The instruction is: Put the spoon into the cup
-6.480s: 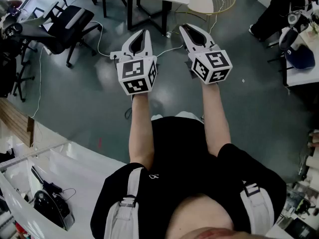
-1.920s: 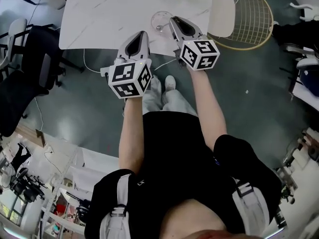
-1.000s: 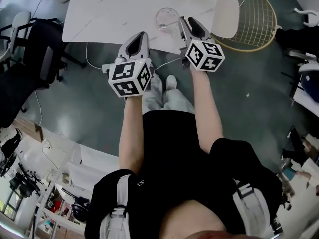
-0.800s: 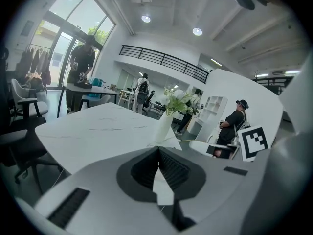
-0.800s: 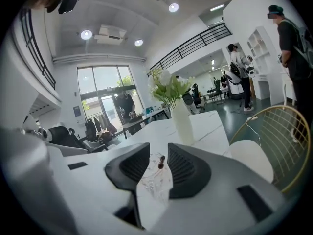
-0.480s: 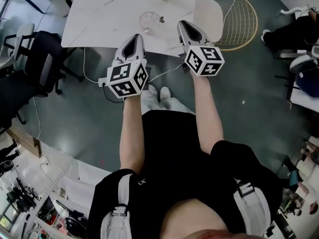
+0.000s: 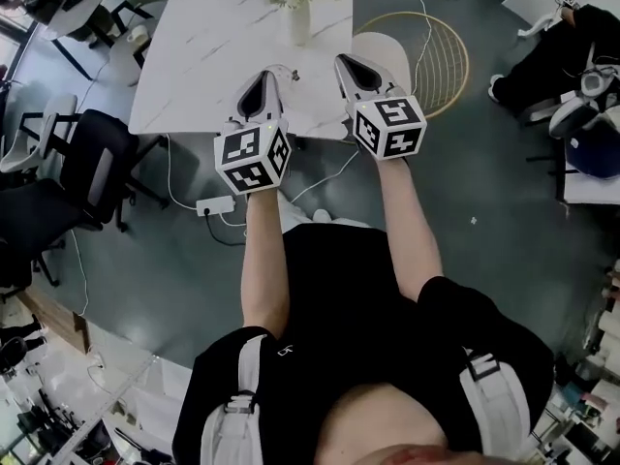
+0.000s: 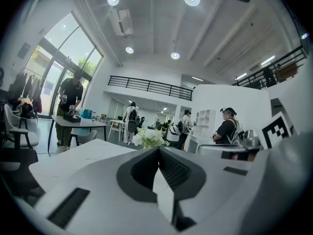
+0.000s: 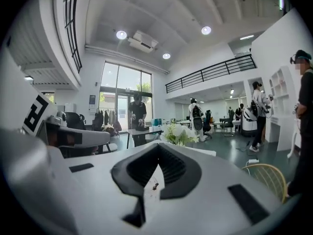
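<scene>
Both grippers are held high over the near edge of a white marble table (image 7: pixel 203 56). My left gripper (image 7: pixel 263 74) is shut, its jaws meeting at the tip (image 8: pixel 159 148) with nothing between them. The jaws of my right gripper (image 7: pixel 342 59) are also shut and hold nothing (image 9: pixel 157 145). Between the two grippers, on the table, I can faintly see the rim of a clear glass cup (image 7: pixel 279 69) with a small dark thing (image 7: pixel 294 69) beside it. That dark speck (image 9: pixel 155 185) shows through the right jaws' window. I cannot make out a spoon.
A vase of white flowers (image 7: pixel 299 3) stands at the table's far side (image 8: pixel 149 137) (image 9: pixel 180 132). A white chair (image 7: pixel 383 51) and a round wire basket (image 7: pixel 426 46) sit right of the table; black office chairs (image 7: pixel 68 177) stand left. A power strip (image 7: pixel 215 204) lies on the floor. People stand farther back.
Both grippers have risen and the table now looks smaller and farther below. The vase of flowers has come into the head view. The cup has slipped between the grippers, mostly hidden.
</scene>
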